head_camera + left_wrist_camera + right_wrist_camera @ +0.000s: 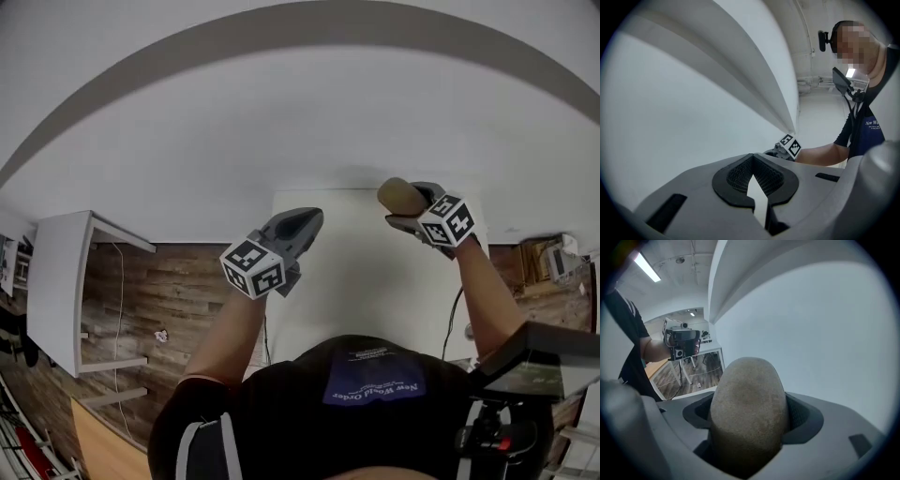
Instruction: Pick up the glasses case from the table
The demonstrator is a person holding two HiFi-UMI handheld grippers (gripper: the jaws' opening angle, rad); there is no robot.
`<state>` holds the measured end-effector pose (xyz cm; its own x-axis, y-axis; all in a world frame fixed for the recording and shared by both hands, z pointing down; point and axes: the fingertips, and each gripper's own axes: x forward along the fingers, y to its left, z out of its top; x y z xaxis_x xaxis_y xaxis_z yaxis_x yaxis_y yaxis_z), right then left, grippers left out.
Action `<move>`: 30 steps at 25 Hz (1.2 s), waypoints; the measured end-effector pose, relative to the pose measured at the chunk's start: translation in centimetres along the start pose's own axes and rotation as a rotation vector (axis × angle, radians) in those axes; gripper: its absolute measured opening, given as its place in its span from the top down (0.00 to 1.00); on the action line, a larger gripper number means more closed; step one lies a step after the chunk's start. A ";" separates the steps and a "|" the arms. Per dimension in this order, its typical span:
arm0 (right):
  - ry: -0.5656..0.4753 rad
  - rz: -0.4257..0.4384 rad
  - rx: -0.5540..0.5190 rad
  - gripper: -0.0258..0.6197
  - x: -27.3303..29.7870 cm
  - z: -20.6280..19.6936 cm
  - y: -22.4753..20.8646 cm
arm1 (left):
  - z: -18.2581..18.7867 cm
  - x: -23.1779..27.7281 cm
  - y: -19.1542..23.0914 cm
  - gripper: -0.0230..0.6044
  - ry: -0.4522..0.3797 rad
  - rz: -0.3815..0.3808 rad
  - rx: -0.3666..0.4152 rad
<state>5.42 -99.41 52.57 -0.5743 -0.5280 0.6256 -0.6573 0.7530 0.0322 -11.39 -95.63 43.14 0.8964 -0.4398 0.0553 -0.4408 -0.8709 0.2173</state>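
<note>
**A:** Start on the left. What is that hand doing?

**B:** The grey left gripper [754,177], with its black-and-white marker cube, hangs over the left edge of the white flat-topped table [361,281]. Its jaws are drawn together so the ribbed pads meet. Only a sliver of light shows beneath them and nothing is between them. I'd say it has no part in this step.

**A:** And the thing we're after?

**B:** The tan, felt-like oval glasses case [747,408] is off the table. It is raised above the far right corner in the grey right gripper [419,212]. The jaws are clamped on its sides, and its rounded end pokes out beyond them.

**A:** So which step is this?

**B:** In my view the grasp is made and the lift is under way or near its end. Nothing else lies on the table that I can see.

**A:** What does the next move need?

**B:** Probably just a steady squeeze and a level wrist. The case is rounded and looks soft, so it might creep forward out of the pads if the grip loosens. The left gripper should stay over its own edge of the table, well apart from the case.
</note>
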 end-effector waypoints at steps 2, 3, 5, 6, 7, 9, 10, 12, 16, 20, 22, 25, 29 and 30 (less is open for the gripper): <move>-0.020 -0.007 -0.005 0.34 -2.5 0.2 0.6 | 1.1 -0.1 -2.0 0.97 -0.008 0.000 0.019; -0.031 -0.010 -0.010 0.34 -4.0 0.2 0.8 | 1.6 0.0 -3.1 0.97 -0.015 0.003 0.026; -0.056 -0.015 -0.015 0.34 -7.1 0.0 0.6 | 2.7 0.3 -5.5 0.97 -0.032 0.018 0.037; -0.070 -0.016 -0.012 0.34 -8.6 -0.1 0.4 | 3.1 0.5 -6.6 0.97 -0.040 0.029 0.040; -0.084 -0.017 -0.008 0.34 -10.1 -0.3 0.2 | 3.5 0.8 -7.8 0.97 -0.049 0.042 0.043; -0.108 -0.018 -0.008 0.34 -13.0 -0.7 0.0 | 4.3 1.3 -10.3 0.97 -0.071 0.067 0.046; -0.117 -0.016 -0.014 0.34 -14.7 -0.9 0.1 | 4.8 1.5 -11.9 0.97 -0.081 0.081 0.048; -0.133 -0.007 -0.031 0.34 -18.6 -1.5 0.9 | 5.7 1.9 -16.1 0.97 -0.095 0.109 0.054; -0.188 0.026 -0.060 0.34 -22.7 -1.8 2.6 | 6.0 1.4 -20.9 0.97 -0.117 0.155 0.063; -0.246 0.058 -0.057 0.34 -24.9 -0.8 3.9 | 7.2 -0.1 -22.1 0.97 -0.123 0.194 0.077; -0.275 0.060 -0.053 0.34 -26.0 -0.2 4.2 | 8.1 -0.4 -22.6 0.97 -0.131 0.186 0.091; -0.320 0.048 -0.046 0.34 -27.8 0.2 4.9 | 9.1 -0.5 -23.5 0.97 -0.125 0.155 0.133; -0.378 0.019 -0.023 0.34 -30.2 0.1 4.4 | 10.1 0.6 -24.2 0.97 -0.112 0.114 0.162; -0.392 0.013 -0.014 0.34 -30.8 0.0 4.3 | 10.3 0.8 -24.4 0.97 -0.112 0.106 0.165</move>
<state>20.27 -79.97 33.42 -0.7273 -0.6263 0.2806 -0.6435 0.7645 0.0383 -0.46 -77.01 27.81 0.8376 -0.5447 -0.0410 -0.5426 -0.8383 0.0532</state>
